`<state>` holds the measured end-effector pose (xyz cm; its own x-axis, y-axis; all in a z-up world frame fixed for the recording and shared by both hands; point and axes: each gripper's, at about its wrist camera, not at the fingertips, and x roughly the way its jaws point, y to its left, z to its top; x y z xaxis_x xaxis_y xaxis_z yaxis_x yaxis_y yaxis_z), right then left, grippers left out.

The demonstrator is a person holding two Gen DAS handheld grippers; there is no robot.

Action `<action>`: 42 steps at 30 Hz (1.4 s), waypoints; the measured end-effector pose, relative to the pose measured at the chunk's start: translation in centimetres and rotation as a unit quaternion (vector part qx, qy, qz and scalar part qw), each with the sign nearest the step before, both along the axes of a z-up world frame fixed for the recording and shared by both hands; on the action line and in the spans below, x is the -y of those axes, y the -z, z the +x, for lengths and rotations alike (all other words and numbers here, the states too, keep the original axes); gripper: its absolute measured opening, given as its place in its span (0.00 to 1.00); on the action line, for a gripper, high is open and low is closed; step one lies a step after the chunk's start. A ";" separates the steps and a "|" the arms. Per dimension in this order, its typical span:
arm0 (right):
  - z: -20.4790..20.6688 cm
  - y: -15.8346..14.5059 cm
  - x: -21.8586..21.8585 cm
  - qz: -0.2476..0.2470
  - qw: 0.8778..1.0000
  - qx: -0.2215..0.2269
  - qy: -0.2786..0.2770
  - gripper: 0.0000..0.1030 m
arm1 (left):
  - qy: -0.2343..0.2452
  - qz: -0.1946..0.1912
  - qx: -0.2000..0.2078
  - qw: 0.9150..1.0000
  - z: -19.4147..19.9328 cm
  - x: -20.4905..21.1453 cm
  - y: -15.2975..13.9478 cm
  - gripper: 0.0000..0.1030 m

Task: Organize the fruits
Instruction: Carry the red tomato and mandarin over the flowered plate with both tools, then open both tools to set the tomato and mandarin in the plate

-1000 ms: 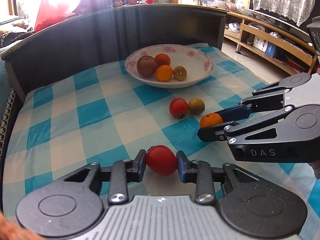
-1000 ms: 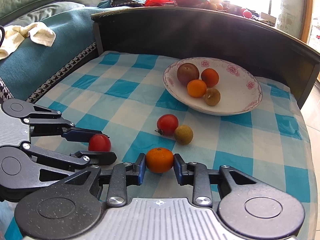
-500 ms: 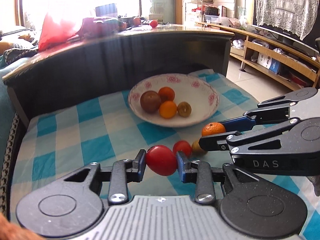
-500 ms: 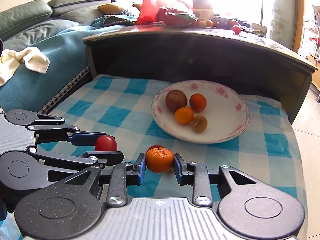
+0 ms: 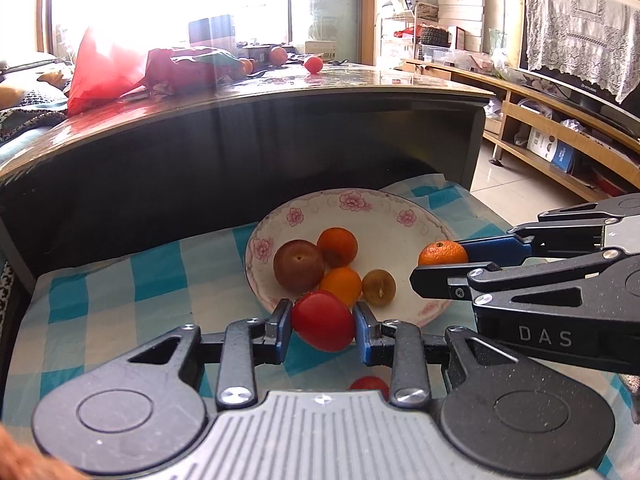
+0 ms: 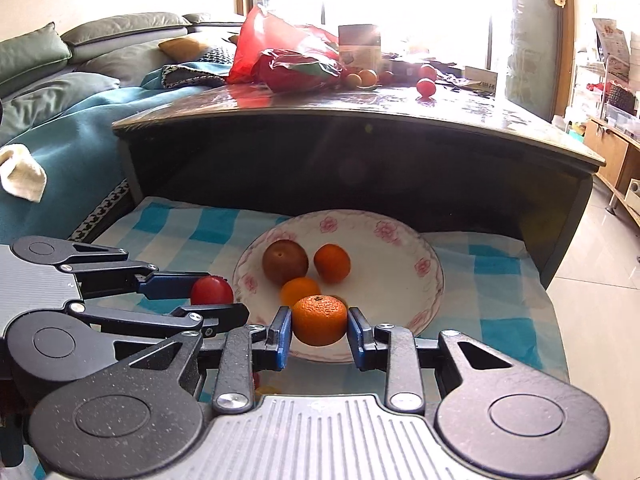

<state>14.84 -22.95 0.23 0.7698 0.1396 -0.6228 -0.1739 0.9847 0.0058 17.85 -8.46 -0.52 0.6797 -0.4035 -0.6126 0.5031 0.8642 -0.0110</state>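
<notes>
- A blue-and-white checked cloth (image 5: 120, 280) covers the low surface before a dark curved table (image 5: 240, 152); both views sit higher above it than a second ago.
- The left gripper (image 5: 322, 322) stays clamped on a red tomato (image 5: 323, 320), now raised off the cloth to the flowered bowl (image 5: 400, 216) rim at 6 o'clock.
- The right gripper (image 6: 319, 322) still pinches an orange (image 6: 319, 320), carried to the bowl's near edge at about 5 o'clock.
- Four fruits lie in the bowl; another red fruit (image 5: 368, 383) rests on the cloth below.

We see our right gripper (image 6: 319, 330) clamping a mandarin (image 6: 319, 320) at the bowl's (image 6: 416, 308) near rim; our left gripper (image 6: 218, 300) grips a tomato (image 6: 211, 290).
</notes>
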 end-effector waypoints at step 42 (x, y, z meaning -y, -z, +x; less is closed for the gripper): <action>4.9 2.4 2.2 -0.013 1.000 0.002 0.018 0.24 | 0.001 0.000 -0.001 1.000 2.9 1.8 2.0 0.42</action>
